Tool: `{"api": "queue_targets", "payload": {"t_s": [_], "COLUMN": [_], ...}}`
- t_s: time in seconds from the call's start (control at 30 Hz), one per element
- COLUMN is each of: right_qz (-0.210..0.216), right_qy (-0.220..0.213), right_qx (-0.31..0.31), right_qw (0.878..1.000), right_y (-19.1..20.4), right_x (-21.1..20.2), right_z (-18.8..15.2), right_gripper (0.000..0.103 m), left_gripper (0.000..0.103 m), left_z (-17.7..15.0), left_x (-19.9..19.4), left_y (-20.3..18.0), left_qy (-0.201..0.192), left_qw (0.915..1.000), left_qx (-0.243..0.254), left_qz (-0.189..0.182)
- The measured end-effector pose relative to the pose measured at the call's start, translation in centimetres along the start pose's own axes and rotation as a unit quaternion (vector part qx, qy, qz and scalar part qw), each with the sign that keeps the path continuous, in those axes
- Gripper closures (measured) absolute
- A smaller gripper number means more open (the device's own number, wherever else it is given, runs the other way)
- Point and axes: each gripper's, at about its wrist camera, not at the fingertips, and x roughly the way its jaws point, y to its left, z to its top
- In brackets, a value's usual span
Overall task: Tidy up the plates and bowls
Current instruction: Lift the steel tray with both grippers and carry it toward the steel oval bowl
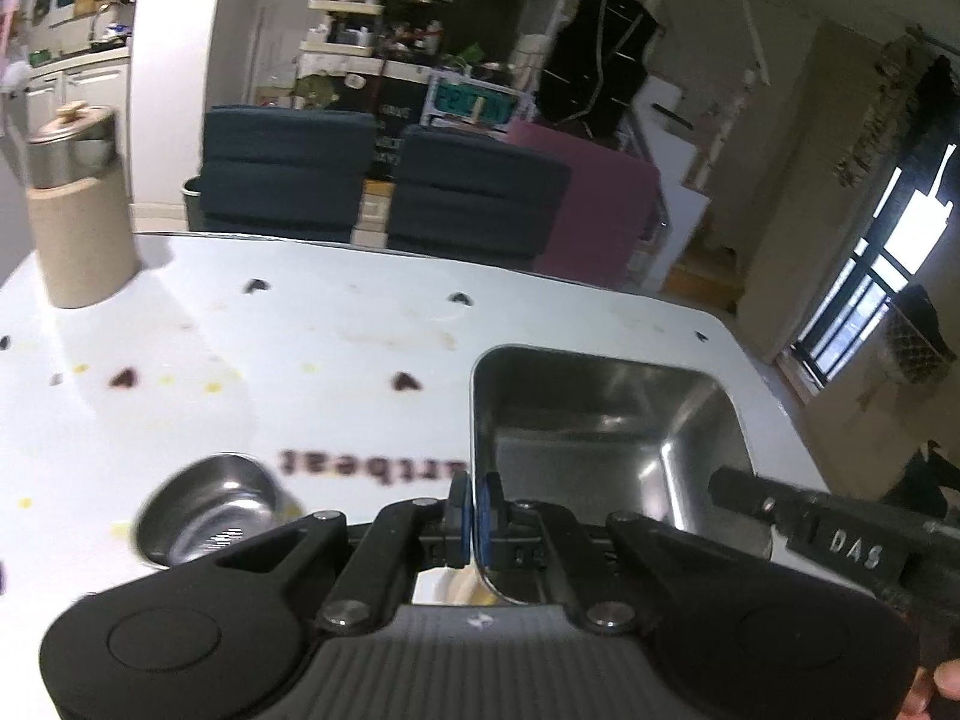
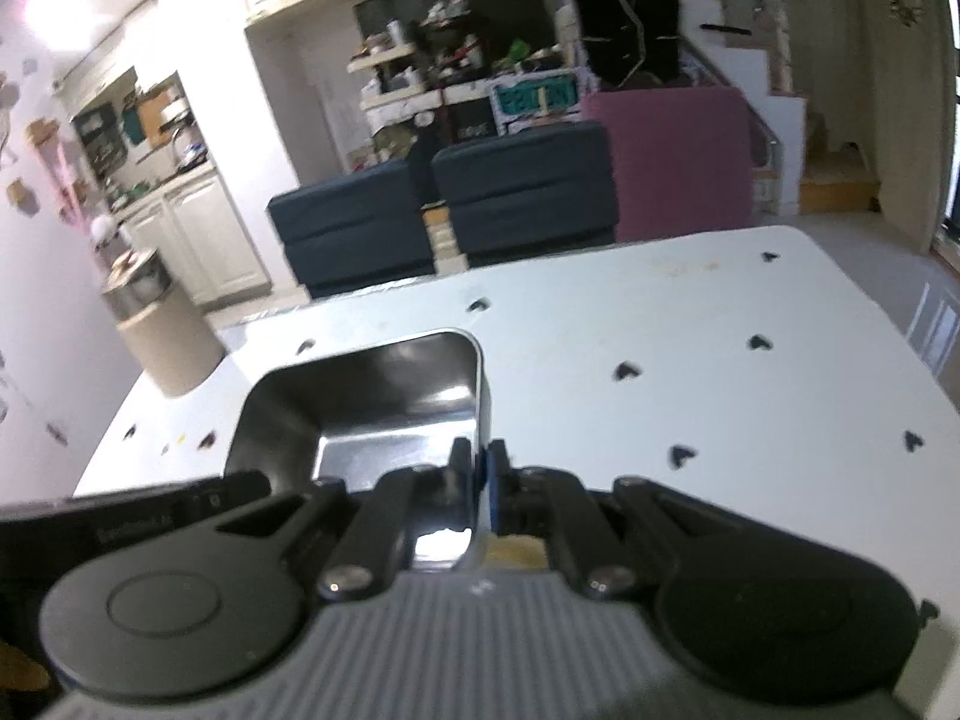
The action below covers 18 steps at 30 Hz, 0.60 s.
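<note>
Both grippers are clamped on one square steel tray [image 1: 606,438]: the left gripper [image 1: 474,516] has its jaws closed on the tray's left wall at lower centre of the left wrist view, while the right gripper [image 2: 480,480] pinches the right wall with its jaws closed at lower centre of the right wrist view. The tray sits between them over the white desk [image 1: 300,330]. A small steel bowl [image 1: 210,510] rests on the desk at lower left, and a tan canister [image 1: 81,210] stands upper left.

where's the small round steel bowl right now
In the left wrist view, the small round bowl sits on the white table, left of the square steel tray.
</note>
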Motion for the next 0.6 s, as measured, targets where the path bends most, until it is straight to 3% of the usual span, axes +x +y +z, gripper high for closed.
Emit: {"api": "queue_targets", "payload": {"t_s": [0.6], "right_qz": [0.084], "right_qy": [0.073], "right_qx": [-0.031], "right_qw": [0.993], "right_y": [10.7], "right_x": [2.7], "right_z": [-2.9], "right_gripper": [0.095], "left_gripper": [0.100], "left_z": [-3.9], "left_x": [-5.0], "left_y": [12.6], "left_qy": [0.011], "left_qw": [0.9982], "left_qx": [-0.042], "left_qz": [0.041]}}
